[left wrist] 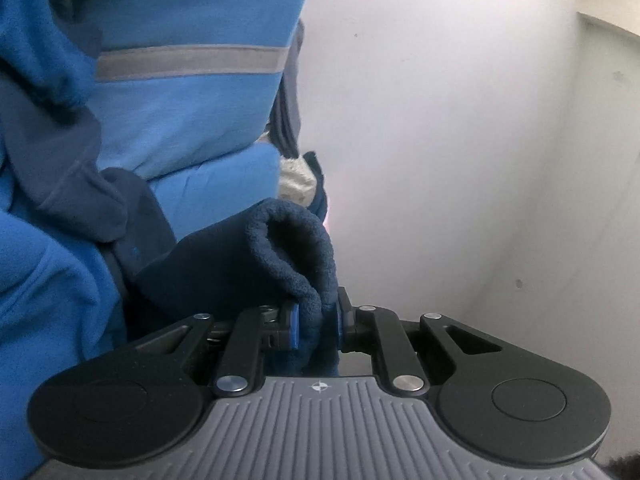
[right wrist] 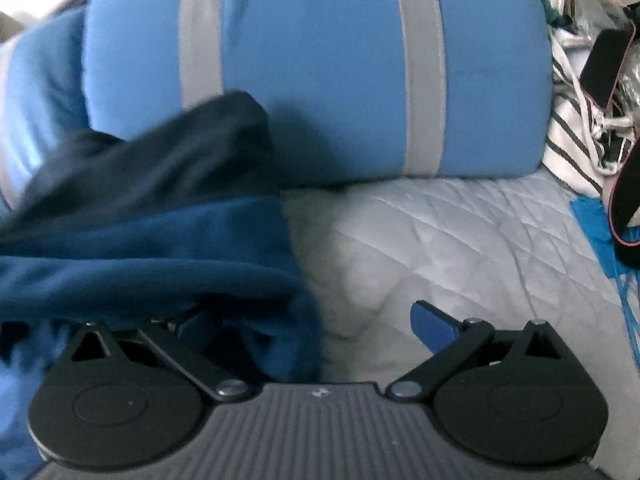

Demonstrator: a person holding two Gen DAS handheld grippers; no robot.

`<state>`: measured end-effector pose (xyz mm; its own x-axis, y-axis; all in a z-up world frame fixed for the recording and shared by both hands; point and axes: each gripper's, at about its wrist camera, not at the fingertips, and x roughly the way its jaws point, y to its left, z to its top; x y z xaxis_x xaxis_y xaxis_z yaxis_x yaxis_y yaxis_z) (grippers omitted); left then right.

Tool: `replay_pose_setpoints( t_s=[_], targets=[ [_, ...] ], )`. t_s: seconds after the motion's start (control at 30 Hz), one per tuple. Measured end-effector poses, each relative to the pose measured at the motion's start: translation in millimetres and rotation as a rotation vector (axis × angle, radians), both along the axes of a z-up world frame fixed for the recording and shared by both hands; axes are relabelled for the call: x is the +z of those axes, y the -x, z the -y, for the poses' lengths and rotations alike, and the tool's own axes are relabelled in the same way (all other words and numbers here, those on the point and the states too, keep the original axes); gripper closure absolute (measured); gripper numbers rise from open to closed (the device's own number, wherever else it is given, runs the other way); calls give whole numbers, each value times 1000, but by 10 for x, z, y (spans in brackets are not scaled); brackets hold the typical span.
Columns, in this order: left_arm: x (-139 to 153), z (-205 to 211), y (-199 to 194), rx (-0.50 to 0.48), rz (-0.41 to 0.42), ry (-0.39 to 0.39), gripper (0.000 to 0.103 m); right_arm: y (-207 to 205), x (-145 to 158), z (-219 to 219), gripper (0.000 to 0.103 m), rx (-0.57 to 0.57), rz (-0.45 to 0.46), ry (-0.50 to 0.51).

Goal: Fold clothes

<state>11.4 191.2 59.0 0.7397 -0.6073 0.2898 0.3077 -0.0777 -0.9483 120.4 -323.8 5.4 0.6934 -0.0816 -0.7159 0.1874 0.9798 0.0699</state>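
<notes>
No readable text, label, brand name or number is showing in either view. A small round crosshair mark (left wrist: 319, 387) is appearing on the ribbed grey gripper housing (left wrist: 320, 432), without any lettering.

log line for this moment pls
left gripper: shut on navy fleece | right gripper: open, fleece drapes its left finger | blue pillow behind
</notes>
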Motion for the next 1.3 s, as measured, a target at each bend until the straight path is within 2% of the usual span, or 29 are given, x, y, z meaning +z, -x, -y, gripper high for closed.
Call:
replay_pose_setpoints(
  t_s=[0.07, 0.23, 0.3, 0.33, 0.37, 0.4, 0.43, 0.47, 0.53, 0.63, 0.7, 0.73, 0.77, 0.83, 0.93, 1.07, 1.13, 1.23, 1.3],
  targets=[
    [-5, -33, 16, 17, -3, -4, 88, -62, -57, 85, 0, -8, -35, -15],
    [-36, -79, -2, 33, -7, 7, 87, -170, -165, 257, 0, 18, -117, -168],
    [-49, -93, -15, 40, -13, 9, 87, -174, -197, 312, 25, 43, -114, -240],
    [-56, -96, -23, 42, -16, 8, 87, -167, -181, 346, 62, 46, -98, -274],
    [-67, -90, -35, 42, -22, 4, 87, -150, -132, 387, 84, 39, -69, -306],
    [-78, -82, -48, 41, -29, -1, 87, -134, -84, 428, 84, 32, -41, -339],
    [-87, -68, -66, 36, -41, -9, 87, -109, -11, 447, 86, 22, -2, -326],
    [-85, -50, -80, 36, -59, -33, 88, -74, 91, 440, 88, 15, 51, -262],
    [-75, -6, -88, 43, -89, -100, 87, -2, 283, 416, 88, 12, 157, -133],
    [-22, 53, -84, 53, -117, -237, 87, 64, 435, 380, 88, 21, 279, -26],
    [-2, 78, -80, 64, -132, -309, 87, 17, 383, 342, 82, 21, 274, 18],
    [-8, 86, -82, 68, -144, -333, 87, -27, 321, 348, 76, 16, 252, 20],
    [-13, 94, -84, 71, -156, -357, 87, -70, 247, 384, 75, 10, 225, 5],
    [-42, 107, -96, 69, -164, -367, 87, -118, 153, 458, 73, 0, 185, -34],
    [-72, 99, -110, 67, -159, -346, 87, -132, 81, 560, 57, -36, 156, -114],
    [-95, 70, -108, 81, -168, -336, 87, -98, 4, 761, 32, -112, 128, -285],
    [-112, 49, -100, 84, -173, -315, 87, -92, -79, 865, 27, -141, 113, -406],
    [-114, 32, -78, 89, -166, -297, 87, -35, -198, 1028, 26, -181, 96, -612],
    [-104, 28, -74, 92, -157, -285, 87, -4, -238, 1061, 26, -186, 85, -676]
  ],
)
